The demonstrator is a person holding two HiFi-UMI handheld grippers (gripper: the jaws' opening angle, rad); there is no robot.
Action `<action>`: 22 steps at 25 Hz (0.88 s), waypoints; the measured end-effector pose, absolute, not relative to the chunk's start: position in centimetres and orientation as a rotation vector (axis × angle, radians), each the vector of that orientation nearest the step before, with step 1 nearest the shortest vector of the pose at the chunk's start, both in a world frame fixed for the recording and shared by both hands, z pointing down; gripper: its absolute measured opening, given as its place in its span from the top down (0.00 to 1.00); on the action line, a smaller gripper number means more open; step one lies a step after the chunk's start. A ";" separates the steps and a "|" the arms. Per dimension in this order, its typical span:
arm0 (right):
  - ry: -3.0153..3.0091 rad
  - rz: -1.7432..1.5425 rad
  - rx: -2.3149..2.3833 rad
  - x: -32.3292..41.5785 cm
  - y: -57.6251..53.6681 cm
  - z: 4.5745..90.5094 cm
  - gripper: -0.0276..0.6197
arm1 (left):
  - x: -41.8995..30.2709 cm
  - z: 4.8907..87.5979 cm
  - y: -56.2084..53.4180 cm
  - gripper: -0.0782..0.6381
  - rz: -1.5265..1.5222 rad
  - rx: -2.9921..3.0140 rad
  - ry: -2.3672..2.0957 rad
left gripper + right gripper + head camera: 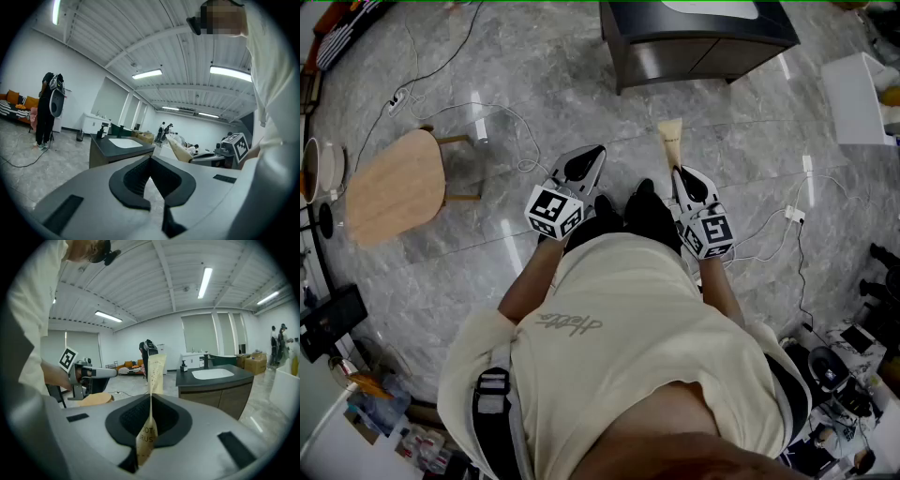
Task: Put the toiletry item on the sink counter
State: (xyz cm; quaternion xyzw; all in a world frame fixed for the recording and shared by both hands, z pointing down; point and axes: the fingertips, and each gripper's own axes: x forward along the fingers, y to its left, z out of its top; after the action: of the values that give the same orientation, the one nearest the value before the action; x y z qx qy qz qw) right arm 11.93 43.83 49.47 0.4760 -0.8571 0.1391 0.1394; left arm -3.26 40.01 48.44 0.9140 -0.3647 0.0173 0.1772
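My right gripper is shut on a flat tan toiletry packet that sticks forward out of the jaws over the grey floor. In the right gripper view the packet stands upright, pinched between the pads of the right gripper, with print on its lower end. The dark sink counter with a white basin stands ahead at the top of the head view, and to the right in the right gripper view. My left gripper is shut and empty, held beside the right one.
A round wooden side table stands to the left. Cables and a power strip lie on the floor. A white box is at the right. A soap dispenser and faucet stand on the counter.
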 end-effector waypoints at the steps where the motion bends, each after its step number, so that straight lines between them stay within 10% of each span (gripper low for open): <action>1: -2.480 0.388 1.379 11.3 43.9 49.3 0.95 | -3.8 48.5 40.1 0.89 0.056 2.588 -1.032; 22: -2.444 0.385 1.321 8.6 35.9 50.7 0.95 | -10.5 52.7 32.9 0.89 0.090 2.441 -1.202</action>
State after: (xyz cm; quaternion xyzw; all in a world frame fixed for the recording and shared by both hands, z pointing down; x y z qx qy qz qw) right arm 8.61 35.86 50.68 0.4643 -0.8590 0.1355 0.1677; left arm -10.48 32.90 52.67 0.8770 -0.4320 0.0324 0.2079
